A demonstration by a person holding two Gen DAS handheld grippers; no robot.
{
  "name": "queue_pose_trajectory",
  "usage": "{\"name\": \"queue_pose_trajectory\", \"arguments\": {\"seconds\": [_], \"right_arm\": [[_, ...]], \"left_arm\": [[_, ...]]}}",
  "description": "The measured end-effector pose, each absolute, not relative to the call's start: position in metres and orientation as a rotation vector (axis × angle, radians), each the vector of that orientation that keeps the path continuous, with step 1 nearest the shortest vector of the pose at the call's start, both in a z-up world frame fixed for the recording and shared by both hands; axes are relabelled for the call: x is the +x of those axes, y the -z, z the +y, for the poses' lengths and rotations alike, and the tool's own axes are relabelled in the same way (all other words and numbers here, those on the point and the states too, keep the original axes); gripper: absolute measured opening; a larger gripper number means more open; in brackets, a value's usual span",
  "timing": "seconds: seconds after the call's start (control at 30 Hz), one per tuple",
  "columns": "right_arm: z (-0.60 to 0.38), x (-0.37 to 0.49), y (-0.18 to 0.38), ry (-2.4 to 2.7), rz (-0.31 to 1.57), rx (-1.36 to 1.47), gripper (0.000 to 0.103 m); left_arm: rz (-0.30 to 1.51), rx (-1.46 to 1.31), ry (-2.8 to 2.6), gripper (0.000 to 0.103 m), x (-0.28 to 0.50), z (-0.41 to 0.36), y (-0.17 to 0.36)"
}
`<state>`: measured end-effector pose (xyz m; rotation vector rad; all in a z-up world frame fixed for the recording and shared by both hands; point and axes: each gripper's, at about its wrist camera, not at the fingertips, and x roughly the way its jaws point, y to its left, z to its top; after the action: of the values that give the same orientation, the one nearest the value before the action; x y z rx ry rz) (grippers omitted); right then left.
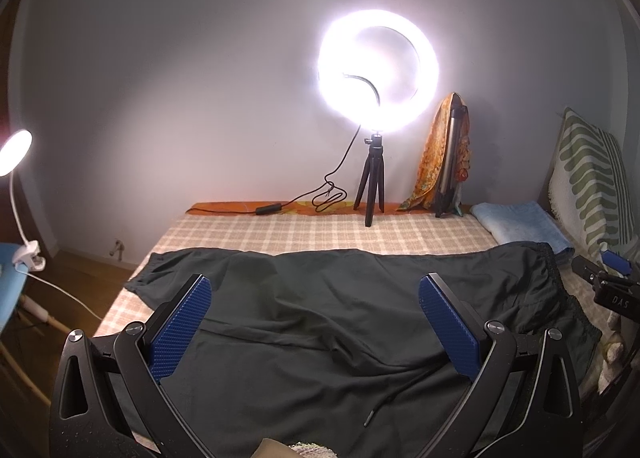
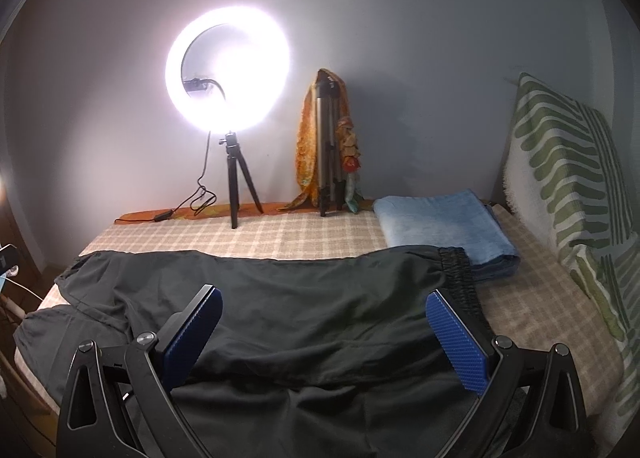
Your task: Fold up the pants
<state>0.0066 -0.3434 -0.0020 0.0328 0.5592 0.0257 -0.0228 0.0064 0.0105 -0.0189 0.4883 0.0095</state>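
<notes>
Dark grey pants (image 1: 340, 298) lie spread across the checked bed sheet (image 1: 320, 230), legs toward the left. The elastic waistband (image 2: 460, 274) is at the right, and a drawstring end (image 1: 370, 416) shows near the front. My left gripper (image 1: 316, 284) hovers open over the middle of the pants, with only fabric beneath its blue pads (image 1: 188, 318). My right gripper (image 2: 324, 296) is also open, low over the pants near the waistband end, and holds nothing. In the right wrist view a second leg (image 2: 36, 330) pokes out at the lower left.
A lit ring light on a small tripod (image 1: 374, 186) stands at the far edge with its cable. Beside it are a folded tripod draped in an orange scarf (image 1: 448, 162), a folded blue towel (image 2: 440, 222) touching the waistband, and green-striped pillows (image 2: 568, 162). A clip lamp (image 1: 16, 154) stands left.
</notes>
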Motion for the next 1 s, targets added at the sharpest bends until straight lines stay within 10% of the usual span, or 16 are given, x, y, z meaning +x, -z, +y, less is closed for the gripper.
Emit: {"name": "queue_pose_trajectory", "arguments": {"seconds": [1.0], "right_arm": [[-0.375, -0.093, -0.044, 0.006, 0.553, 0.055, 0.103]], "left_arm": [[0.424, 0.022, 0.015, 0.103, -0.131, -0.016, -0.037]]}}
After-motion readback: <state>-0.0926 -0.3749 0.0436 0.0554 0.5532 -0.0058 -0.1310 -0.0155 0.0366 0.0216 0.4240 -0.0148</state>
